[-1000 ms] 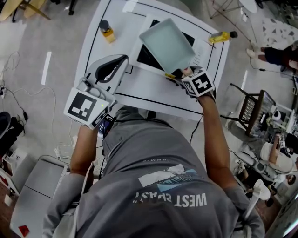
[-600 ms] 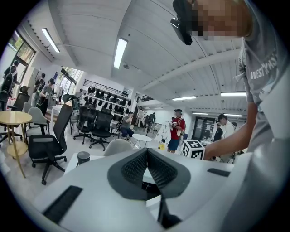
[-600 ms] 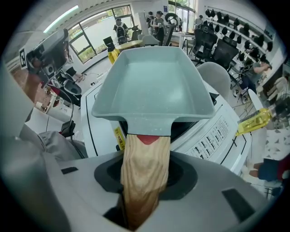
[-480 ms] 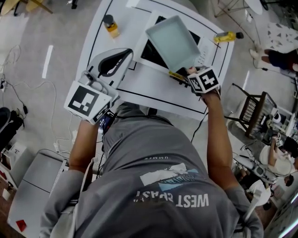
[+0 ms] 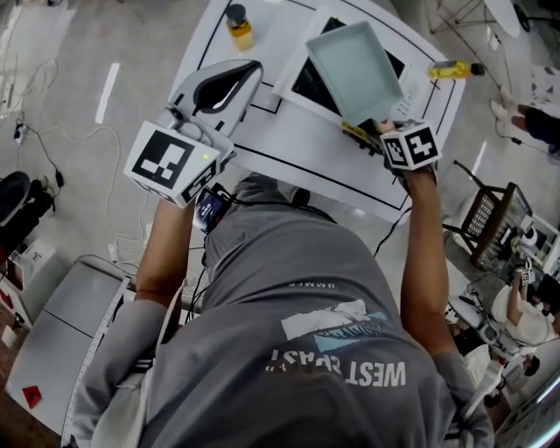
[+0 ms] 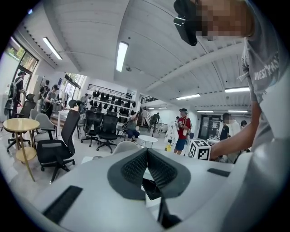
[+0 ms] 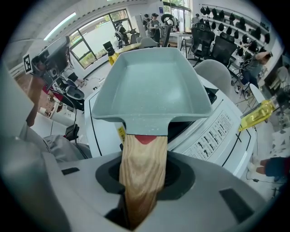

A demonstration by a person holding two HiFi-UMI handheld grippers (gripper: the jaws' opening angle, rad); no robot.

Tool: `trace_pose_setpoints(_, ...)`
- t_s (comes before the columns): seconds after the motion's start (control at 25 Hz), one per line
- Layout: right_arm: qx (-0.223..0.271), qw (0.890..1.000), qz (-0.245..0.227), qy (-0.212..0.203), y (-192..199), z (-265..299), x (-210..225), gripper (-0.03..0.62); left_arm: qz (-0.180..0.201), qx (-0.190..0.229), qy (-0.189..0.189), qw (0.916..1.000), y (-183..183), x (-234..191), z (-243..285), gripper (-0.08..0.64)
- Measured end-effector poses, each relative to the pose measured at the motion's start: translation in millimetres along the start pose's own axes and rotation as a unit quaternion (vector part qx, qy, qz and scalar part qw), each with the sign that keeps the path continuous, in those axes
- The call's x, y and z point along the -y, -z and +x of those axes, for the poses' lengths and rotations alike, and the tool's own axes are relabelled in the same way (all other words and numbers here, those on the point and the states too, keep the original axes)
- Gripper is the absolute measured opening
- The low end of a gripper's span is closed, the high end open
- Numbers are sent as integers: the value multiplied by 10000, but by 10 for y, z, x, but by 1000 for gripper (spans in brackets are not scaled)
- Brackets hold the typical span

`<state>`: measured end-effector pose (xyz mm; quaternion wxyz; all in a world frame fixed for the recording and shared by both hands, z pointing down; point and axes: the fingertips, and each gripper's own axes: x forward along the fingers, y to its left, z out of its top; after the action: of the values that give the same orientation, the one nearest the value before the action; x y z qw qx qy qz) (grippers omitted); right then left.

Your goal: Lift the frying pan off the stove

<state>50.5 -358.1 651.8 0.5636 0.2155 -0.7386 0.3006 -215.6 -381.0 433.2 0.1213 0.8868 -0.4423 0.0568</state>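
- Open-plan office with rolling chairs [image 6: 100, 129] and strip lights surrounds a white table [image 5: 289, 144] marked with black lines; it fills the upper middle of the head view.
- At the right of that view, the right claw [image 5: 374, 134] is clenched on the wooden handle [image 7: 142, 158] of the frying pan [image 7: 154, 81]. In its own view the handle runs straight down between the jaws, and the pads press its sides.
- Beyond the handle, the pale square pan sits over the dark glass of the stove [image 5: 308, 83], near the top centre of the head view. The stove's button panel shows to the right of the pan.
- Whether the pan's base is touching the glass or already just clear of it, I cannot tell from these views.
- At the left of the head view, the left claw [image 6: 146, 156] hangs over the table's left edge with its jaws pressed together on nothing, well apart from the pan.
- Further out, an amber bottle [image 5: 238, 26] stands at the table's top left and a yellow bottle [image 5: 455, 70] lies near its right edge.
- By my reading, the step in hand is the grasp, and it looks made.
- The next move calls for a steady upward raise by the handle. The pan should stay level, since its weight sits well out from the grip and could twist it downward.
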Motion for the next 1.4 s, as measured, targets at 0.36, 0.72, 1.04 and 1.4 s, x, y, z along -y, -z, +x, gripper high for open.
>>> trace_pose_setpoints(0.36,372,9985,272,-283,101,-130,-153,126,157,122,-71,9998,-103,66,-78,-2)
trace_pose_setpoints(0.72,852,9959,185,-240,82,-561,-264,127,253,161,-26,9995,-199,237,-132,-2)
trace_pose_setpoints(1.04,1294,9915,119,-99,169,-982,-317,128,413,240,54,9988,-292,438,-142,-2)
trace_pose_setpoints(1.4,1738,9848,-1,-30,288,-1403,-434,129,490,211,151,9985,-381,636,-161,-2)
